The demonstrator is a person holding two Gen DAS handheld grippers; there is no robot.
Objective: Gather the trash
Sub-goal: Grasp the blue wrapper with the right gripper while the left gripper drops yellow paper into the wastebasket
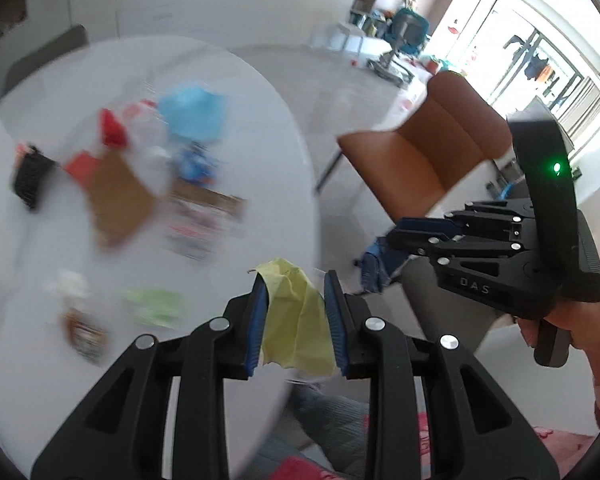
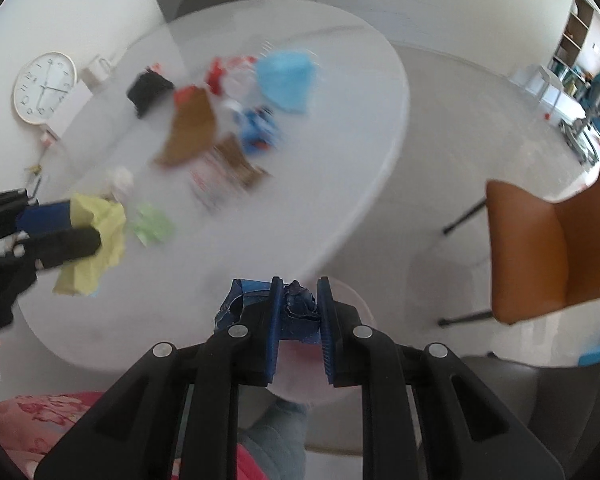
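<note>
My left gripper [image 1: 296, 312] is shut on a crumpled yellow paper [image 1: 296, 324], held over the near edge of the round white table [image 1: 260, 128]. It also shows at the left of the right wrist view [image 2: 60, 232] with the yellow paper [image 2: 96, 248]. My right gripper [image 2: 298, 328] is shut on a crumpled dark blue paper [image 2: 298, 306], just off the table's [image 2: 360, 128] near edge. The right gripper also shows in the left wrist view [image 1: 392, 240], holding the blue paper [image 1: 374, 264]. Both views are motion-blurred.
Blurred trash lies on the table: a light blue bag [image 2: 286, 80], brown paper [image 2: 190, 128], a black object [image 2: 148, 90], red scraps [image 2: 216, 74], a green scrap [image 2: 154, 226], printed wrappers [image 2: 220, 176]. An orange chair [image 2: 556, 248] stands to the right. A wall clock [image 2: 44, 86] leans at the left.
</note>
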